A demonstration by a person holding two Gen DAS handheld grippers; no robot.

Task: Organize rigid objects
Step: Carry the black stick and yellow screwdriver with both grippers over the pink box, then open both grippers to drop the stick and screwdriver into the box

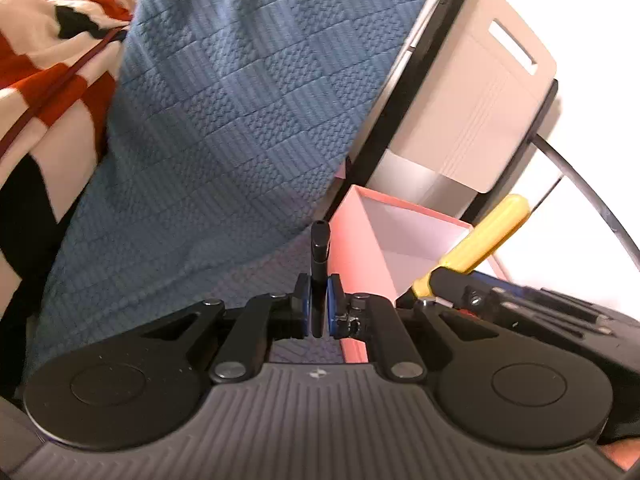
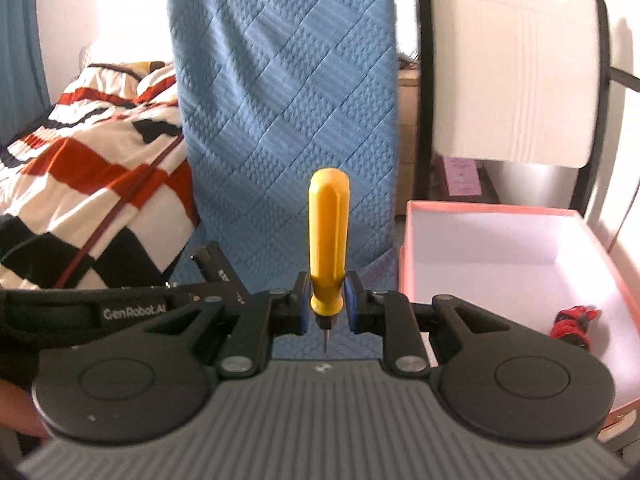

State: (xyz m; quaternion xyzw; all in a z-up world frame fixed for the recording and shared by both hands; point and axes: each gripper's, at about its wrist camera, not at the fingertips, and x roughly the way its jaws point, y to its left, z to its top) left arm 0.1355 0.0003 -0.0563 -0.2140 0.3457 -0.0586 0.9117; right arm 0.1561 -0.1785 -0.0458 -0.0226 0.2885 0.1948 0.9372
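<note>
My left gripper (image 1: 318, 304) is shut on a slim black pen (image 1: 320, 252) that stands upright between the blue pads. My right gripper (image 2: 328, 304) is shut on a yellow-handled screwdriver (image 2: 328, 232), handle up, thin metal tip pointing back toward the camera. The same screwdriver (image 1: 480, 240) shows slanted at the right of the left wrist view, with the right gripper's body below it. A pink box (image 2: 500, 240) with a white inside sits open to the right; a red and black bundle (image 2: 574, 322) lies in its near corner. The box (image 1: 360, 240) also shows just beyond the pen.
A blue quilted cover (image 2: 288, 100) hangs over an upright back behind both grippers. A striped red, white and black blanket (image 2: 88, 140) lies on a bed to the left. A beige panel with a slot handle (image 2: 516, 60) stands behind the box.
</note>
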